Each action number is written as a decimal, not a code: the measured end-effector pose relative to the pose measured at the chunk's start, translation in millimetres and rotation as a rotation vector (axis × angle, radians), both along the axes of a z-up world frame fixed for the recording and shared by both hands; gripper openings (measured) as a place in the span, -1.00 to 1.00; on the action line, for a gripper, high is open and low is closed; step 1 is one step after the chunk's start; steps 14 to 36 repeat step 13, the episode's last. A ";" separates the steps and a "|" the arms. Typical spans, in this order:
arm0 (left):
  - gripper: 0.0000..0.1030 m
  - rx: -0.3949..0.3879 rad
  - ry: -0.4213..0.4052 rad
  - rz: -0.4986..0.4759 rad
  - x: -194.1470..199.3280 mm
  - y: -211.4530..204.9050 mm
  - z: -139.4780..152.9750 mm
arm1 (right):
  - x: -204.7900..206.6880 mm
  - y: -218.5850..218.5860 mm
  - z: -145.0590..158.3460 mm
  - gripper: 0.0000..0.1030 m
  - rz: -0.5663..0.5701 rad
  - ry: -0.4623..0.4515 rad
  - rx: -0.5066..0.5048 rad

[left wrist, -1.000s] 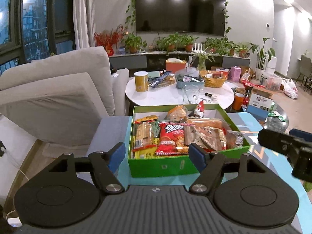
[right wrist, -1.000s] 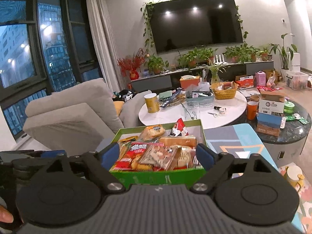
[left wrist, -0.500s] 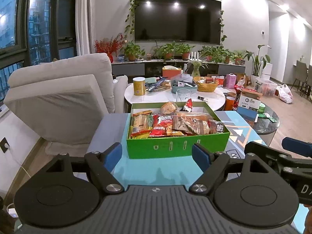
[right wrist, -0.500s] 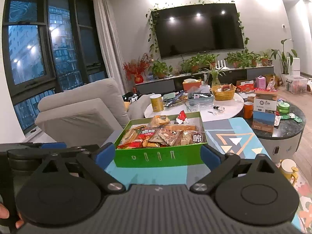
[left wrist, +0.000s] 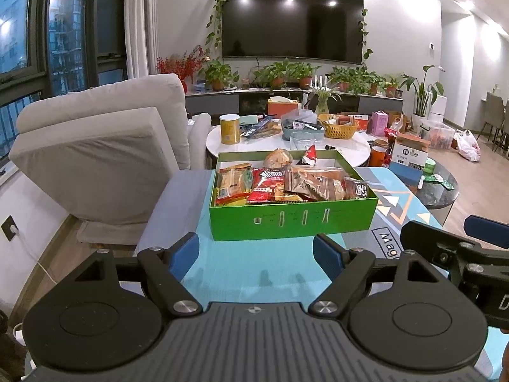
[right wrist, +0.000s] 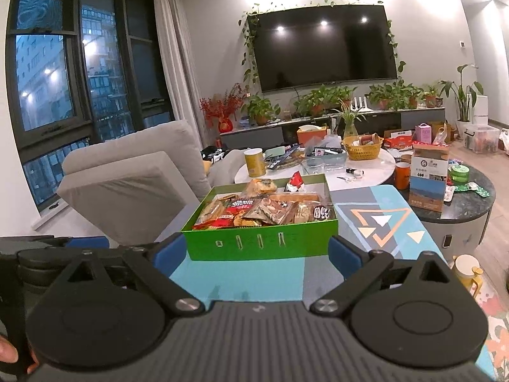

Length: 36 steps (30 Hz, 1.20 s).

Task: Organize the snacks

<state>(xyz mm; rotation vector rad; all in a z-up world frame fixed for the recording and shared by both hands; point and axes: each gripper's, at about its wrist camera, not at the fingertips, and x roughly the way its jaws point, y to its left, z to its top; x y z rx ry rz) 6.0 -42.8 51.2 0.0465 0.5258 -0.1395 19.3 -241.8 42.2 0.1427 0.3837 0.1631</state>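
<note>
The green box [left wrist: 292, 218] sat on the teal-patterned worktop [left wrist: 254, 267], its near wall facing both cameras, and it was packed with snacks: a red crisp packet [left wrist: 268, 184], a yellow-orange biscuit pack [left wrist: 230, 184], brown clear-wrapped pastries [left wrist: 313, 183] and a small dark packet [left wrist: 361, 189] at the right end, with a round bun [left wrist: 280, 159] and a little red-and-white wrapper [left wrist: 310, 156] standing toward the far wall. The left gripper [left wrist: 256, 251] hung short of the box, apart from its near wall; its jaws had just been opening and stood released with nothing between them. The right gripper [right wrist: 256, 253] was likewise released and empty, its blue pads flanking the box only in the picture, not touching it. Judging by how tidily the packets already lay, the filling looked largely done, and the step in hand seemed to be a stand-off before either a last adjustment or the end of the work. Any further move would call for reaching forward over the near wall and down onto a single packet, closing gently since the wrappers would crumple and slip, and keeping the two grippers from crowding each other
</note>
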 end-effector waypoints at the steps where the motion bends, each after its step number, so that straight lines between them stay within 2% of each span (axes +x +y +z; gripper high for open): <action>1: 0.49 0.000 0.000 0.002 0.2 0.2 -0.5 | -0.5 0.4 -0.6 0.09 0.001 0.001 -0.001; 36: 0.49 0.009 0.006 0.001 -1.6 -1.9 -3.9 | -1.9 -3.6 -1.1 0.09 -0.007 0.005 0.010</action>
